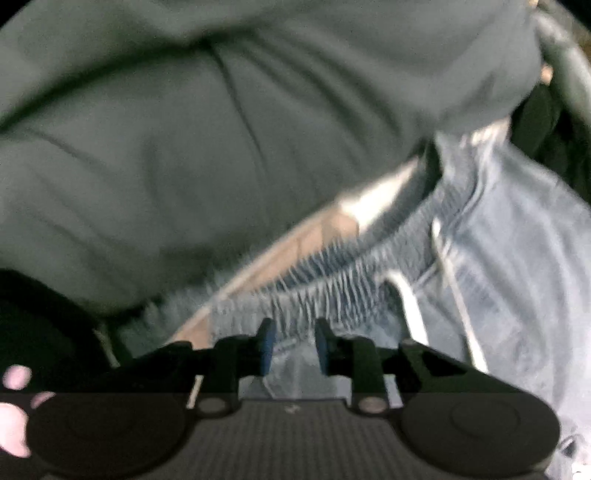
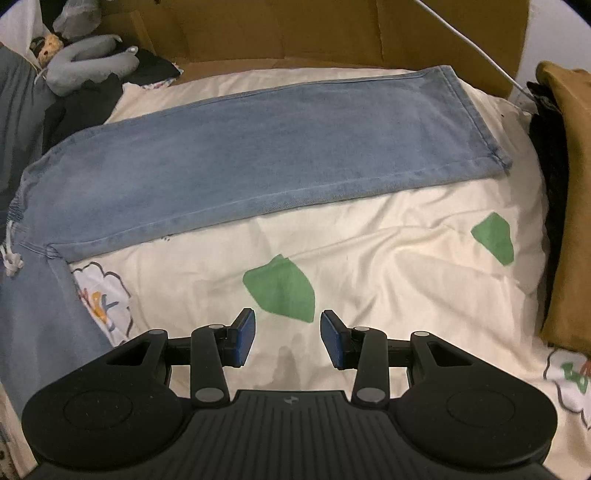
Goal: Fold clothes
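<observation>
Light blue jeans (image 2: 258, 147) lie on the cream sheet (image 2: 388, 251), one leg stretched out to the right and the other running down the left edge. Their elastic waistband (image 1: 332, 273) and white drawstring (image 1: 410, 306) show blurred in the left wrist view. My left gripper (image 1: 294, 347) sits at the waistband with narrow jaws and denim between the blue pads (image 1: 266, 350). The blur hides whether they press on it. My right gripper (image 2: 288, 339) hovers open over the sheet below the stretched leg, near a green leaf print (image 2: 280, 291), with nothing between its fingers.
A grey-green garment (image 1: 184, 147) bulges over the waistband. A cardboard box (image 2: 295, 29) stands behind the bed. A grey plush toy (image 2: 92, 59) and dark clothes (image 2: 85, 103) lie at the back left. A brown cushion (image 2: 569, 184) and black fabric (image 2: 550, 166) line the right edge.
</observation>
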A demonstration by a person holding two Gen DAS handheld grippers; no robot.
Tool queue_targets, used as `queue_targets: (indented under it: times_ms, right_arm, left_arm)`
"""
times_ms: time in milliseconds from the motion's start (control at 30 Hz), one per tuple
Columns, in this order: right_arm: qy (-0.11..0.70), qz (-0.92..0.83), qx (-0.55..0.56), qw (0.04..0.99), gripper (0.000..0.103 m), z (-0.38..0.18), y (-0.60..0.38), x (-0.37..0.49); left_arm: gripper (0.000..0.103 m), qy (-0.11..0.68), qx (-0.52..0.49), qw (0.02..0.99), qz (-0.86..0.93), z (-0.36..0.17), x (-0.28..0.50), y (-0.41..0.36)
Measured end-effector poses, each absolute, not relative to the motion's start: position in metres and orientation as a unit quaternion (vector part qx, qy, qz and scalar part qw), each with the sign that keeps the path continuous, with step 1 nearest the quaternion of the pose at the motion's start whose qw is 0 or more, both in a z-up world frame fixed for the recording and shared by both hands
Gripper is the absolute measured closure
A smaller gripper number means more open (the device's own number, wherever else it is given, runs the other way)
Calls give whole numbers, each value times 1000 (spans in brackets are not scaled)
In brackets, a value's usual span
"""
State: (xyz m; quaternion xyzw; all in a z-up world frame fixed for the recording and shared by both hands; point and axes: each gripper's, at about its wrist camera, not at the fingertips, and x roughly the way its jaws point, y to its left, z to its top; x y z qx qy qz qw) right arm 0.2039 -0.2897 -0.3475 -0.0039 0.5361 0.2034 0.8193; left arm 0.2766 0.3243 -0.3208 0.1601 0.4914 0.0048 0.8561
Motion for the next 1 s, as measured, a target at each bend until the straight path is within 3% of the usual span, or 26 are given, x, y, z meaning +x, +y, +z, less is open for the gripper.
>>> queue_targets:
  times_ms: [100,333,533,600,1000]
  right_arm:
    - [531,211,-2,820,57,-345,-292,195]
    - [540,214,1,814,57,-347,-297,183]
    - [561,223,2,797,57,-351,-299,175]
    - [568,240,8,787,57,-346,-297,171]
    - [549,278,-15,788,57,-313,-297,149]
  left_arm:
    - [78,492,182,851,-7,-309,268,326]
    - [81,538,187,822,9,-346,267,342]
    - [98,545,212,808,70,-381,286,359]
    - [99,549,210,805,75,-385,290,362]
    - [95,564,164,808,56,-345,250,356]
